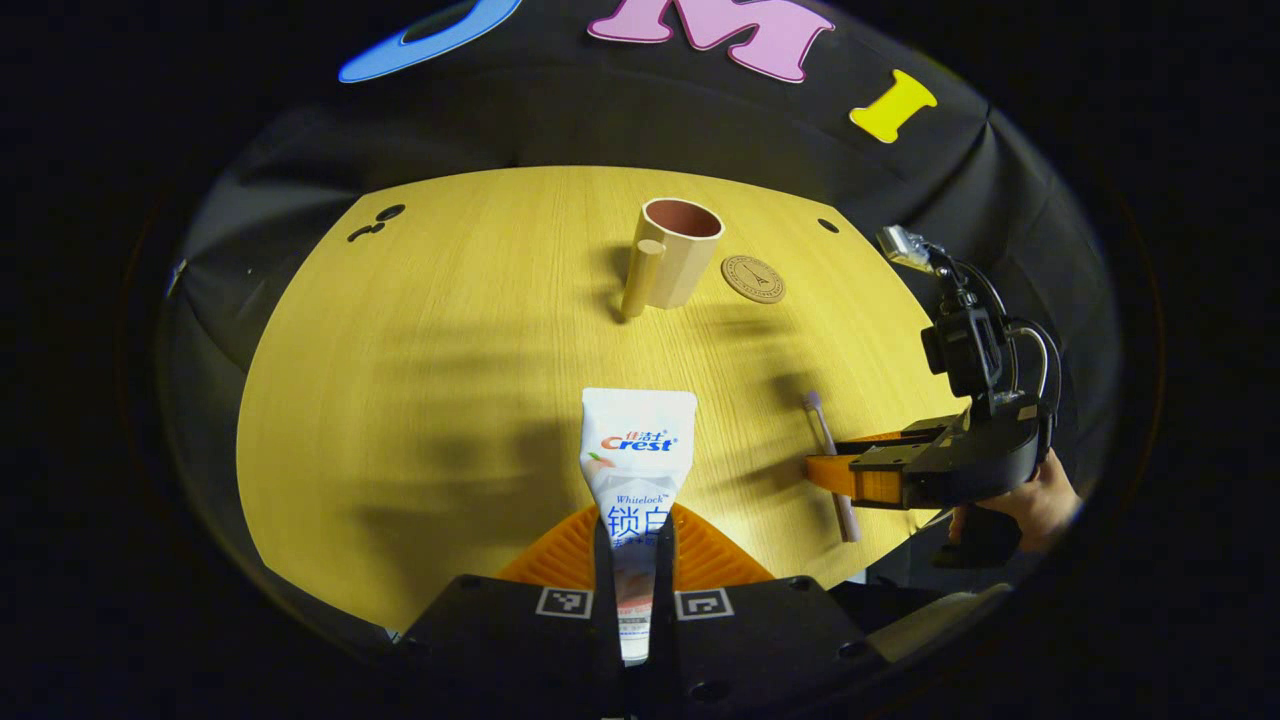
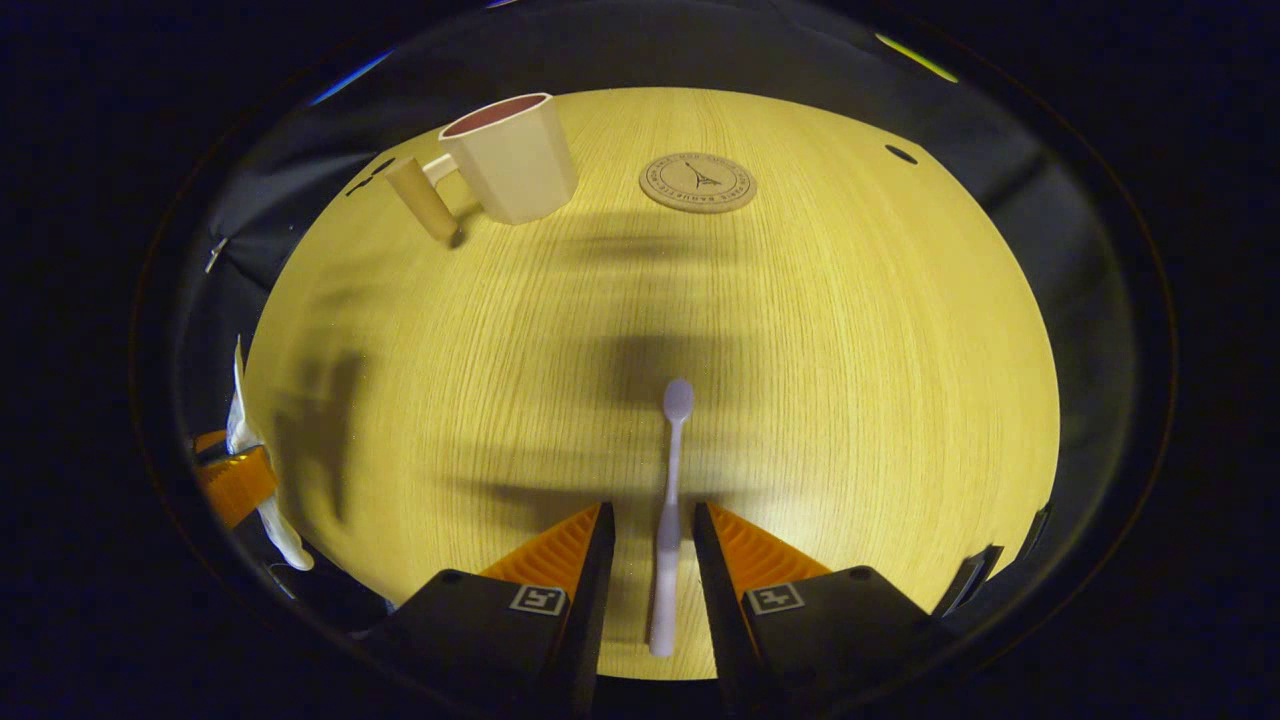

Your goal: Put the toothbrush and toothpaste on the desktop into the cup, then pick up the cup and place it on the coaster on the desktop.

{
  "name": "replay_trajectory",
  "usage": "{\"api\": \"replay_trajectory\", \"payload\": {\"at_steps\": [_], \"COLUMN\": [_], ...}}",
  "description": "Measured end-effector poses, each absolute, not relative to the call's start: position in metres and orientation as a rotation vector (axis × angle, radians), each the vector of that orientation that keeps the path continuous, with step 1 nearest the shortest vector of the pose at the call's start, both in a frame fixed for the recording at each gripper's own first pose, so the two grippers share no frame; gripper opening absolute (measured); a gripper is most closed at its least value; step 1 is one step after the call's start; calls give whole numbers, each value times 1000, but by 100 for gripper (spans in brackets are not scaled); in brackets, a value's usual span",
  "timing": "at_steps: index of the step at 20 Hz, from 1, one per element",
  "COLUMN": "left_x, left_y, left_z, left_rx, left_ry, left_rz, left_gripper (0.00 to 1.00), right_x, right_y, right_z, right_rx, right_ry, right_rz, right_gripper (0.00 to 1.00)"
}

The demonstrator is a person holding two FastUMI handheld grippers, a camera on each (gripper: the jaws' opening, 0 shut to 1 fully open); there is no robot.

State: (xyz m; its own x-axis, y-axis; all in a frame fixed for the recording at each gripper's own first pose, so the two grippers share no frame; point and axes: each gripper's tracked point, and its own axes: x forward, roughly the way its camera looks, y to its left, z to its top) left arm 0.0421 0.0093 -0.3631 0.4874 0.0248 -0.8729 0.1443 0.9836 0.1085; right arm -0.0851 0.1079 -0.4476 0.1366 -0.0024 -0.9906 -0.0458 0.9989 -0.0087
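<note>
Two grippers low over the desktop point(image 2: 850, 380), left gripper point(image 1: 636, 560) clamped on the toothpaste point(image 1: 636, 450), right gripper point(image 2: 650, 560) level, fingers parted astride the toothbrush point(image 2: 668, 510), not touching.

Bright tabletop, dark booth, heavy fisheye bend in both views.
Overhead light throws soft, layered shadows across the table point(image 1: 420, 400); cup point(image 1: 672, 252) casts a short one to its left. Centre stays sharp; left edge of right gripper view smears w/ blur (toothpaste point(image 2: 262, 500) streaky).

Left claw point(image 1: 634, 560) clamped, right claw point(image 2: 650, 560) parted
</note>
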Motion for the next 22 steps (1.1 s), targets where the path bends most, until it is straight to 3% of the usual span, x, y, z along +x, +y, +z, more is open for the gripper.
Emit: {"api": "replay_trajectory", "payload": {"at_steps": [1,2,3,4,6,8,14,22], "left_x": [42,42,42,41,42,43,47,112], "left_y": [9,9,8,10,10,9,7,-25], "left_z": [-363,-363,-362,-365,-364,-363,-350,-288], "left_rx": [174,173,170,168,164,157,113,38], "left_ry": [1060,1060,1058,1054,1045,1032,951,700], "left_rz": [-70,-68,-66,-64,-62,-59,-55,-87], "left_gripper": [16,16,16,16,16,16,16,16], "right_x": [-82,-83,-84,-84,-86,-87,-72,-19], "right_y": [109,108,107,104,102,102,106,103], "right_z": [-449,-446,-448,-446,-448,-450,-428,-332], "right_rx": [-53,-52,-47,-34,-7,-13,111,313], "right_ry": [1416,1422,1432,1445,1459,1457,1319,963], "right_rz": [38,40,27,6,-22,-18,-27,122], "right_gripper": [60,49,49,42,15,10,7,7]}}
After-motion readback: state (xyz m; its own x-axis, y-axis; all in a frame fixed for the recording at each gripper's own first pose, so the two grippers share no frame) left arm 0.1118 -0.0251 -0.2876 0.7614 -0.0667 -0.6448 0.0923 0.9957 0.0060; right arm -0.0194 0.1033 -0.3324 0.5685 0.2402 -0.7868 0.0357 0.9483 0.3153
